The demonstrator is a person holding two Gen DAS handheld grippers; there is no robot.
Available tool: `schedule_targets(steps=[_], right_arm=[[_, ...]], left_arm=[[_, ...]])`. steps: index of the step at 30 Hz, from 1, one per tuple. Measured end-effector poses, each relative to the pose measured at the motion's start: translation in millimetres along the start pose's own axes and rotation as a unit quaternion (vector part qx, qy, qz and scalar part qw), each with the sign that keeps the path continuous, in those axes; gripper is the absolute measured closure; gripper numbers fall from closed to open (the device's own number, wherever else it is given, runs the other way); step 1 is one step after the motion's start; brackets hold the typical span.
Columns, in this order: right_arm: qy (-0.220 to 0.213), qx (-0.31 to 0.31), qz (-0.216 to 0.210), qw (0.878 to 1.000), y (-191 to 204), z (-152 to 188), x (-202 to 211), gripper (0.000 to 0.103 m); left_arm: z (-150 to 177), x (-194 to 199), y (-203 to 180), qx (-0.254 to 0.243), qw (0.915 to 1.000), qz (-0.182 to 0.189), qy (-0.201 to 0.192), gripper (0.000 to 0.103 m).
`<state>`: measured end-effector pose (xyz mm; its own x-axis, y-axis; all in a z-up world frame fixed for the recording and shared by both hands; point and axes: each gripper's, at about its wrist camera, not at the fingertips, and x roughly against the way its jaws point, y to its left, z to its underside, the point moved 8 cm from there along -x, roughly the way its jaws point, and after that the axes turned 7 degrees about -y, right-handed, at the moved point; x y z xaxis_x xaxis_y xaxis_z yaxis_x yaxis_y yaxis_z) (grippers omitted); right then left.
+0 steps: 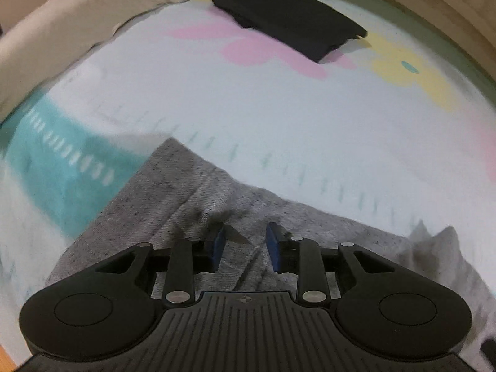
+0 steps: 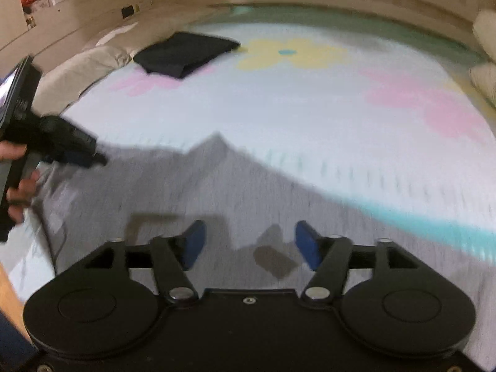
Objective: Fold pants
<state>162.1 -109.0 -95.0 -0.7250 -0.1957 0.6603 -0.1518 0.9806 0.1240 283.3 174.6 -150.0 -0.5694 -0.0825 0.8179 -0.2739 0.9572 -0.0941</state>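
Both grippers, left (image 1: 245, 245) and right (image 2: 249, 245), hover with fingers released over soft heathered-grey pants (image 1: 192, 198).

Matte black left gripper (image 1: 245, 245) and right gripper (image 2: 250, 243) share one build: blue pads on the jaws, silver pivot screws behind them, round housings either side. The left body is ribbed; a bare-skinned hand (image 2: 18, 183) grips its handle.

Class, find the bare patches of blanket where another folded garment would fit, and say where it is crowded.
Free: the broad pale stretch between the grey pants and the folded black garment; also right of it, around the yellow flower. Crowded: the near edge, under the pants.
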Motion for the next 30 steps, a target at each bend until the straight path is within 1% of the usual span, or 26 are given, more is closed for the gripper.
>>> schedule_targets(steps=[2, 3, 6, 8, 11, 16, 18, 19, 20, 21, 23, 24, 26, 28, 30], right_arm=[[-0.016, 0.017, -0.009, 1.0, 1.2, -18.5, -15.3, 0.025], [-0.017, 0.025, -0.018, 0.999, 2.7, -26.4, -23.9, 0.025], [-0.006, 0.035, -0.054, 0.998, 7.6, -43.5, -53.9, 0.024], [0.004, 0.043, -0.081, 0.996, 11.9, -48.2, -73.1, 0.024], [0.025, 0.057, -0.11, 0.992, 16.7, -49.7, -96.2, 0.024], [0.042, 0.07, -0.142, 0.987, 22.2, -50.1, -116.3, 0.025], [0.06, 0.077, -0.162, 0.982, 26.2, -48.4, -120.8, 0.046], [0.076, 0.083, -0.179, 0.977, 29.2, -45.9, -122.4, 0.072], [0.098, 0.092, -0.194, 0.972, 32.7, -41.8, -122.1, 0.075], [0.103, 0.1, -0.197, 0.97, 34.4, -38.8, -118.3, 0.075], [0.073, 0.105, -0.203, 0.971, 36.8, -34.1, -101.5, 0.075], [0.072, 0.108, -0.21, 0.969, 38.5, -29.7, -94.3, 0.075], [0.082, 0.12, -0.231, 0.962, 44.4, -19.3, -81.9, 0.074], [0.072, 0.134, -0.224, 0.963, 47.1, -16.7, -80.4, 0.071], [0.067, 0.122, -0.217, 0.966, 47.3, -18.9, -86.2, 0.068]], left_arm=[[0.5, 1.7, 0.5, 0.0, 1.0, 0.0, 0.0, 0.074], [1.8, 2.1, 0.2, -0.002, 1.0, -0.001, -0.001, 0.074], [-1.0, 1.5, -0.9, -0.003, 1.0, -0.002, -0.003, 0.074], [-4.4, 2.1, -0.3, -0.005, 1.0, -0.003, -0.004, 0.074], [-4.8, 1.0, 0.2, -0.007, 1.0, -0.004, -0.006, 0.074], [-3.7, 1.5, -0.8, -0.005, 0.9999, -0.007, -0.006, 0.074], [-3.8, 1.2, -1.1, -0.002, 1.0, -0.007, -0.006, 0.074], [-4.0, 1.2, -0.6, 0.001, 1.0, -0.006, -0.005, 0.074], [-4.2, 0.9, 0.1, 0.002, 1.0, -0.005, -0.005, 0.074], [-4.2, 0.8, 0.5, 0.004, 1.0, -0.005, -0.005, 0.074], [-5.0, 0.8, 1.1, 0.007, 0.9999, -0.007, -0.004, 0.074], [-5.2, 0.6, 0.8, 0.007, 0.9999, -0.009, -0.004, 0.074], [-5.3, 0.3, 0.2, 0.006, 0.9999, -0.012, -0.004, 0.074], [-5.1, 0.3, -0.1, 0.005, 0.9999, -0.014, -0.005, 0.074], [-4.8, 0.4, 0.0, 0.007, 0.9999, -0.013, -0.005, 0.074]])
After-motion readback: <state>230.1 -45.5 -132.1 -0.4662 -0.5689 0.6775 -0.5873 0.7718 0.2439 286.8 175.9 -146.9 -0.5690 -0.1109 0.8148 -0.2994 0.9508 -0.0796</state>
